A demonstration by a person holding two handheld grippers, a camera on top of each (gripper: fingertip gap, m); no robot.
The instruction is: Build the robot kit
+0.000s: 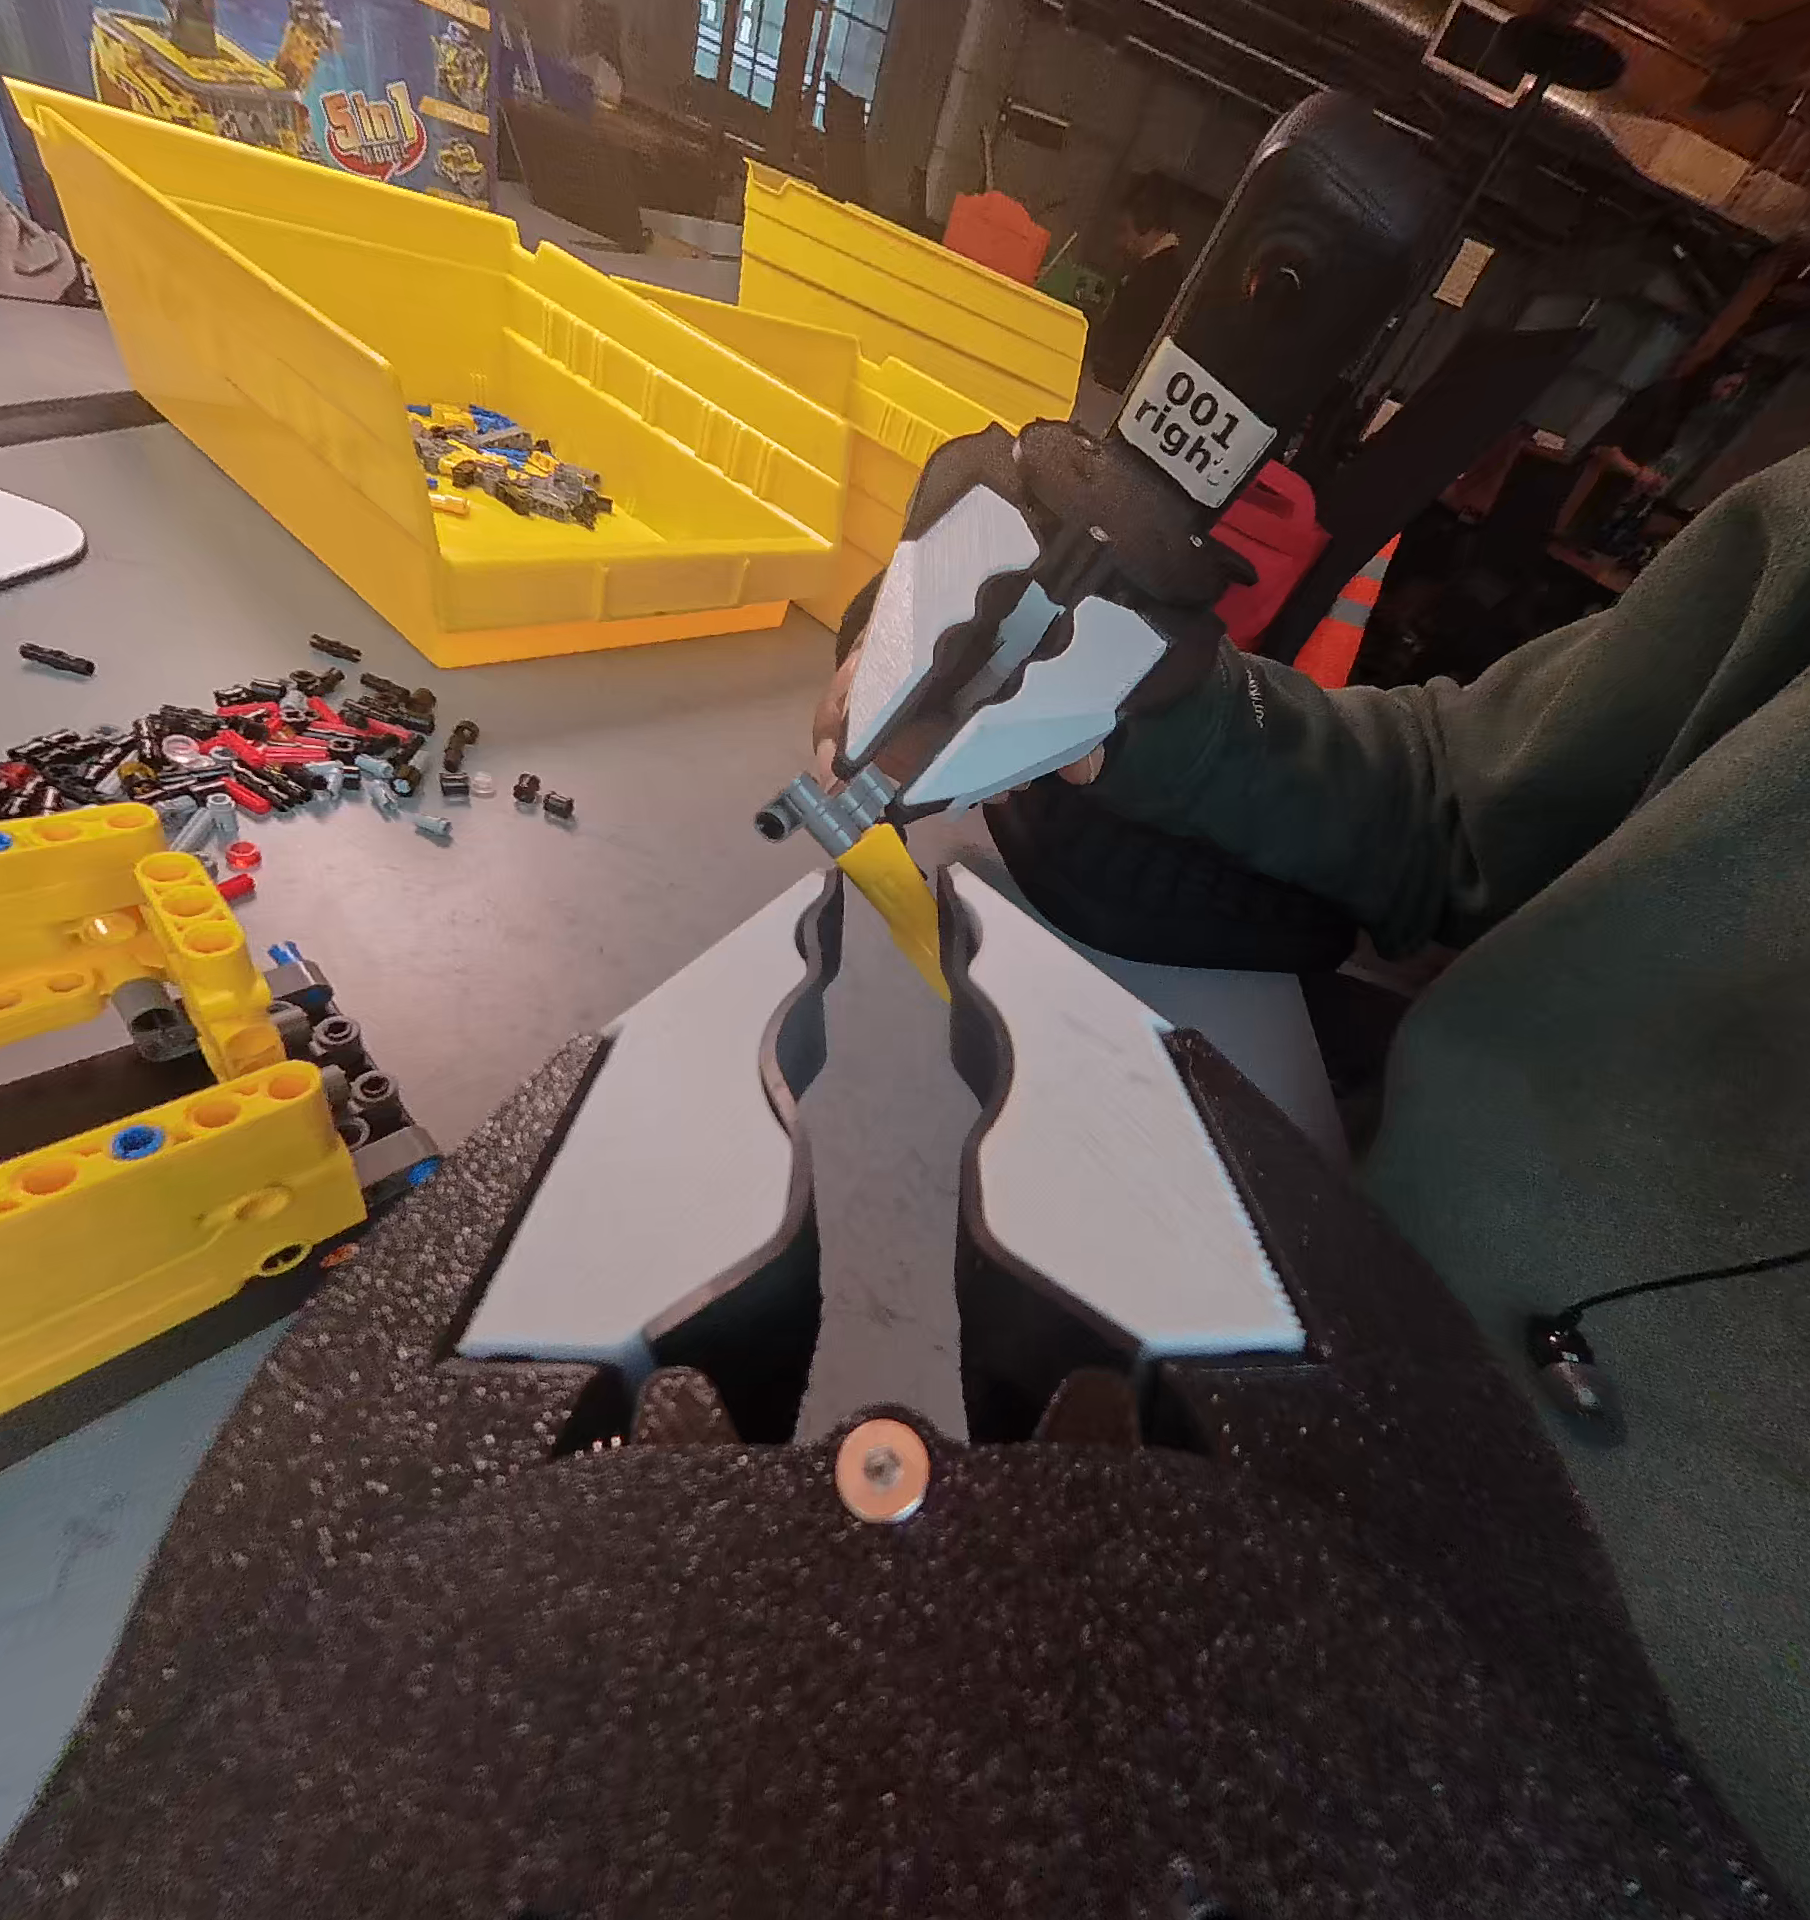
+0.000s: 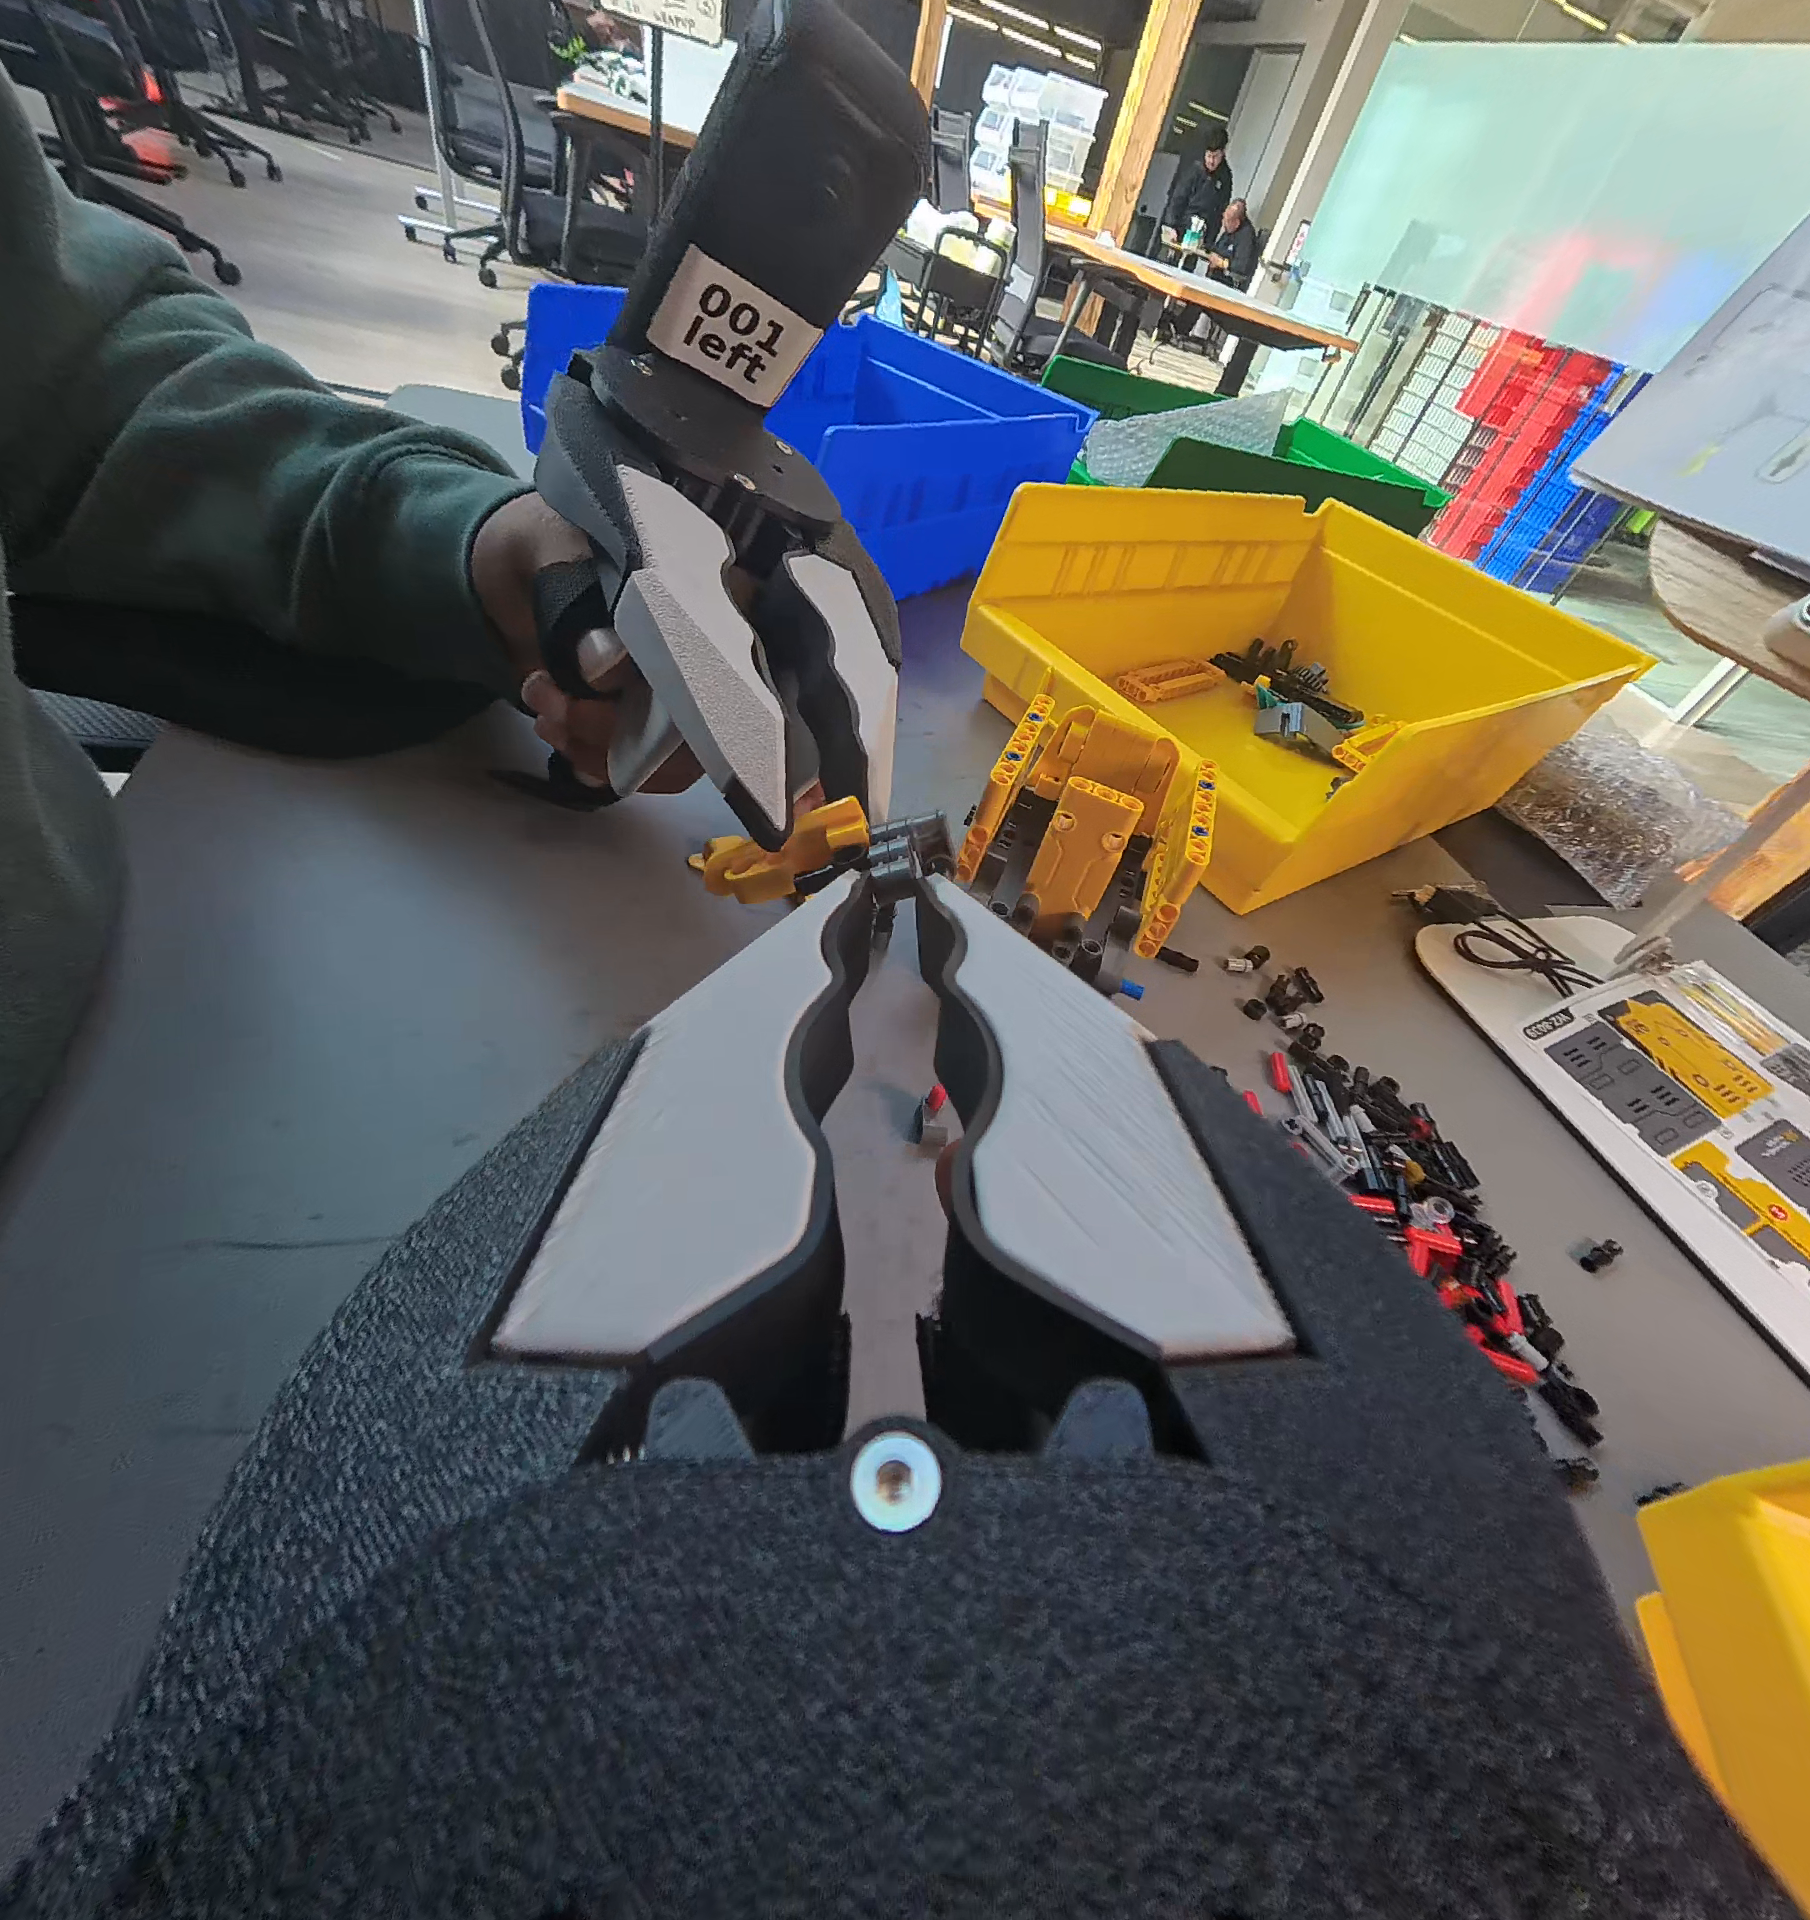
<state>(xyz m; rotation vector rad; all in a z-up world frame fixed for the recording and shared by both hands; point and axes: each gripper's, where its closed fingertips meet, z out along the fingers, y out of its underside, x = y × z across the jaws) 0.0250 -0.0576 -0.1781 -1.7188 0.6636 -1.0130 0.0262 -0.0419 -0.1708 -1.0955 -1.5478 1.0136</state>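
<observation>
Nearest the lens, the left gripper [image 1: 888,883] has its fingers drawn close, with only a narrow gap at the tips. A yellow piece [image 1: 896,920], tapering to a point, is pinched there and lies against the right-hand finger. Its far end is joined to a grey connector [image 1: 828,810]. The right gripper [image 1: 870,790] comes down from above and clamps the connector at its very tips, nearly closed. The joined parts hang between the two grippers just above the table [image 1: 568,914], each tool holding its own half close to the joint. The two pairs of fingers meet almost nose to nose.

To the left, a yellow model [image 1: 70,1174] of holed beams rests at the table edge. Beyond it is a scatter of loose pins [image 1: 257,743], black, red and grey. Farther back stands a yellow bin [image 1: 257,343] with a small heap of parts inside. To the right, a green sleeve [image 1: 1503,748] runs from the right gripper to the edge of the view.
</observation>
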